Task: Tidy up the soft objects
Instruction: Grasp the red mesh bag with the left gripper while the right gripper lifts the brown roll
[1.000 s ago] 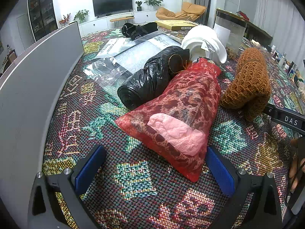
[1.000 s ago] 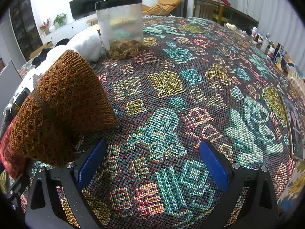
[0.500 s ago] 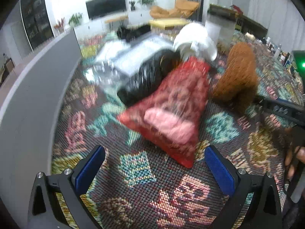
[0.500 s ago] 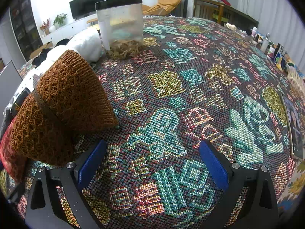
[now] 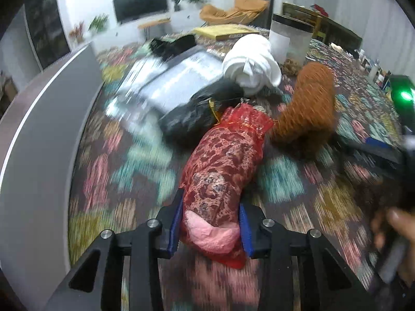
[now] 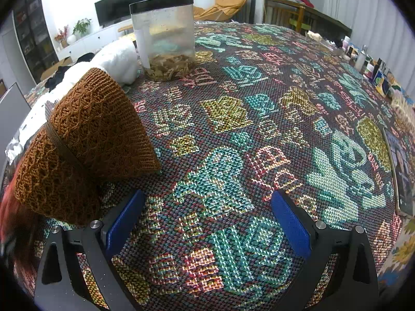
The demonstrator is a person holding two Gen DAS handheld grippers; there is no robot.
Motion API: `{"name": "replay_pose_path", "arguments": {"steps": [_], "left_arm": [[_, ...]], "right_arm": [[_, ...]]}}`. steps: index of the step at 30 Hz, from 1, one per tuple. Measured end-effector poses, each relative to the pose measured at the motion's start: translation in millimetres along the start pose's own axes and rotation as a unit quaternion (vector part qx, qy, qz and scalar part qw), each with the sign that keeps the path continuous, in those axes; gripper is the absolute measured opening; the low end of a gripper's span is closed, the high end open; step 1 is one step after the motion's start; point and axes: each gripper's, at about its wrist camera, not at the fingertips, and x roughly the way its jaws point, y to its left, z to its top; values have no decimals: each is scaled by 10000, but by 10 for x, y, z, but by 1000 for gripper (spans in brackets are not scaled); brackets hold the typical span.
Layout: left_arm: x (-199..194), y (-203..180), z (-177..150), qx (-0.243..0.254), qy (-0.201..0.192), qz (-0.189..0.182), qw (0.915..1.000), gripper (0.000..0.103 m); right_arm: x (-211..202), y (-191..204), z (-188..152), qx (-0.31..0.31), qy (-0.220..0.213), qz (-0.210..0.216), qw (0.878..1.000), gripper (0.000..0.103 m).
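A red lace pouch (image 5: 223, 163) with a pink cloth inside lies on the patterned tablecloth (image 5: 129, 171). My left gripper (image 5: 211, 226) is shut on its near end, blue pads on both sides. Behind it lie a black plastic bag (image 5: 192, 114), a white rolled cloth (image 5: 253, 64) and a brown knitted bundle (image 5: 308, 106). My right gripper (image 6: 207, 220) is open and empty above the tablecloth (image 6: 259, 134); the brown knitted bundle (image 6: 85, 140) lies just left of its left finger.
A grey box wall (image 5: 39, 134) runs along the left. Clear plastic packets (image 5: 166, 77) lie behind the black bag. A clear jar with a black lid (image 6: 164, 36) stands behind the brown bundle. Small bottles (image 6: 363, 57) line the far right edge.
My left gripper moved forward and closed on the near end of the red pouch; it was open a second ago. The right gripper has not moved.
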Motion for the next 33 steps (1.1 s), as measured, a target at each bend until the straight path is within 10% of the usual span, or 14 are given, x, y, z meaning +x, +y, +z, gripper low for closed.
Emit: {"name": "replay_pose_path", "arguments": {"steps": [2, 6, 11, 16, 19, 22, 23, 24, 33], "left_arm": [[-145, 2, -185, 5, 102, -154, 9998, 43], [-351, -101, -421, 359, -63, 94, 9993, 93], [-287, -219, -353, 797, -265, 447, 9955, 94], [-121, -143, -241, 566, -218, 482, 9970, 94], [-45, -130, -224, 472, -97, 452, 9978, 85], [-5, -92, -240, 322, 75, 200, 9993, 45], [-32, -57, -245, 231, 65, 113, 9996, 42], [-87, -29, -252, 182, 7, 72, 9998, 36], [-820, 313, -175, -530, -696, -697, 9937, 35]], "right_arm": [[2, -1, 3, 0, -1, 0, 10000, 100], [-1, -5, 0, 15, -6, 34, 10000, 100], [-138, -267, 16, 688, -174, 860, 9938, 98], [-342, -267, 154, 1418, -114, 2331, 9620, 98], [-376, 111, 392, 1150, 76, 2780, 9537, 98], [-103, 605, 619, 444, 793, 2533, 9631, 95], [-26, 671, 622, 324, 940, 2499, 9631, 86], [26, 688, 624, 241, 1045, 2403, 9648, 49], [-407, -191, 825, 796, 206, 2394, 9674, 44]]}}
